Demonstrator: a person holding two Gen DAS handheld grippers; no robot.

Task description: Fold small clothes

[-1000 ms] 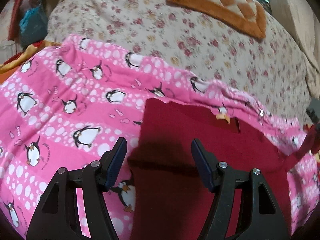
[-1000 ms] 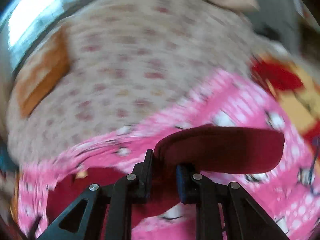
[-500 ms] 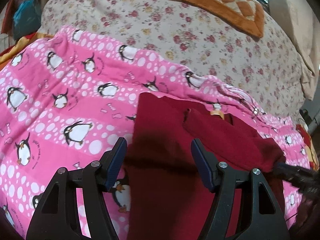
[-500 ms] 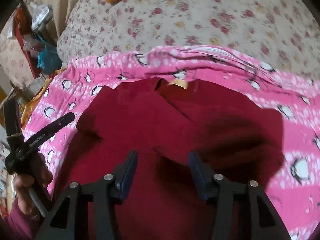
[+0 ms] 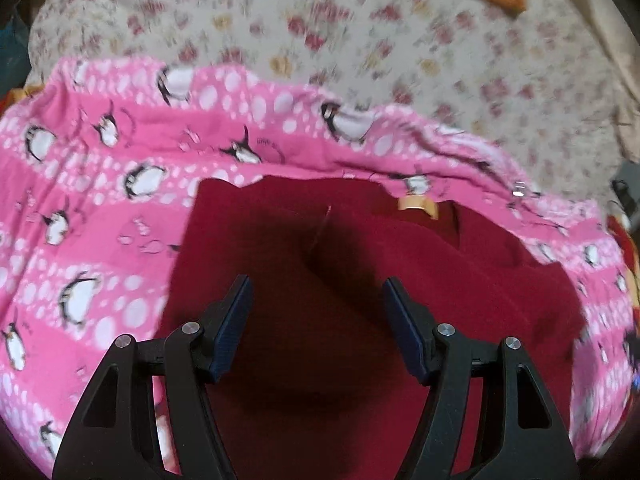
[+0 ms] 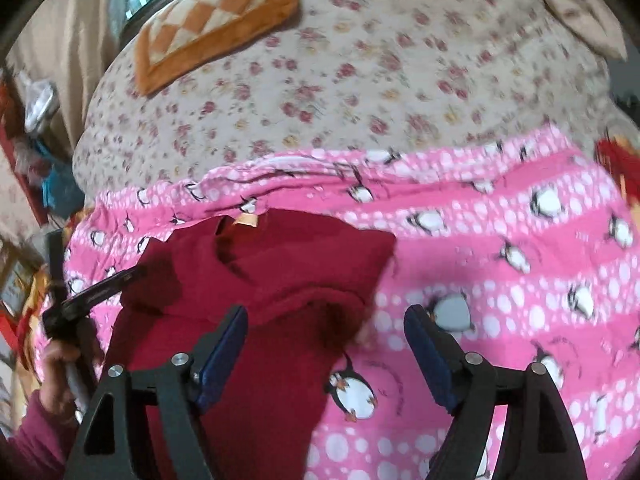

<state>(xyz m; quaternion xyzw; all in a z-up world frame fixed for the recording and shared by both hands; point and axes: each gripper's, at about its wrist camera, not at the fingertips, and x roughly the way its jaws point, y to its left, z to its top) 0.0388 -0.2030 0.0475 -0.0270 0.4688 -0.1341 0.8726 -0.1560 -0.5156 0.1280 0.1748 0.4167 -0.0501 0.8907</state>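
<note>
A small dark red top [image 5: 360,288] lies flat on a pink penguin blanket [image 5: 100,208]. The blanket is spread over a bed with a flowery cover [image 6: 360,80]. The top sits near the far edge of the blanket, with its neck and a little tan label [image 5: 416,204] pointing toward that edge. One sleeve is folded in across its middle.

The left tool [image 5: 316,320] hangs over the red top with its two fingers set wide. Nothing is between them but air. From the other side you can see a hand [image 6: 64,376] in a dark red sleeve holding it, at the left edge of the blanket.

The right tool [image 6: 326,344] has just been opening and its fingers are wide too. It holds nothing. It hangs over the right side of the top, where red cloth meets pink blanket.

An orange checked cushion [image 6: 208,20] lies at the far side of the bed, well apart from the top.
</note>
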